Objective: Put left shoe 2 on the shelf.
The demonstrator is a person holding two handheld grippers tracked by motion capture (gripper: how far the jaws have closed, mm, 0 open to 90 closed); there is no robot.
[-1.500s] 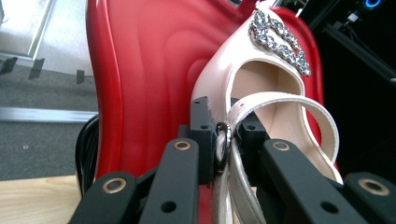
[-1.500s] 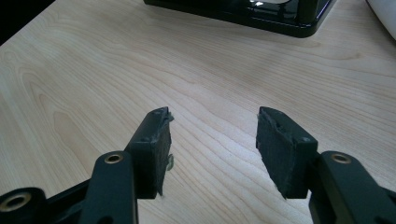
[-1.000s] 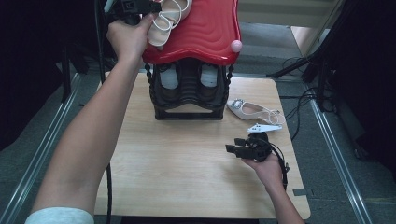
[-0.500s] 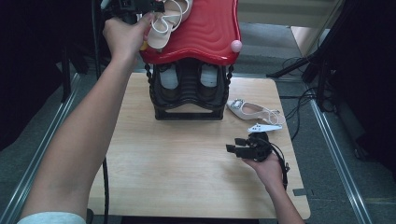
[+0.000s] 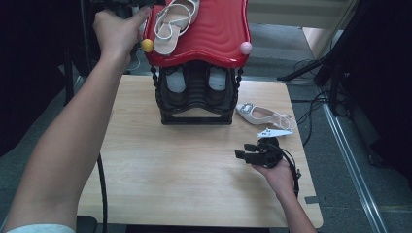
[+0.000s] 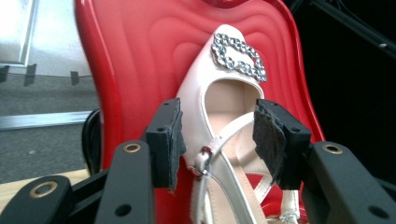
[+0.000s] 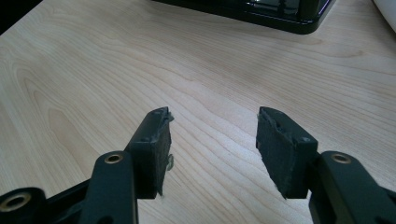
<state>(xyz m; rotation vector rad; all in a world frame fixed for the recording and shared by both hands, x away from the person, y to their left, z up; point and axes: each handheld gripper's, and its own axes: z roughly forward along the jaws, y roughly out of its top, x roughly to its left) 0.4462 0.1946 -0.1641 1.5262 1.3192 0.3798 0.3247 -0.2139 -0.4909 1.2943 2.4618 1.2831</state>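
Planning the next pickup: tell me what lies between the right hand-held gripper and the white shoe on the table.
A small white piece lies on the table between the right hand-held gripper and the white shoe, as the high view shows.

We see two pale shoes (image 5: 171,25) (image 5: 262,115), one red-topped rack (image 5: 214,34), two little balls (image 5: 147,45) (image 5: 246,47) and one counter (image 5: 145,160).

Bare tabletop (image 5: 160,165) before black shoe rack (image 5: 197,99)
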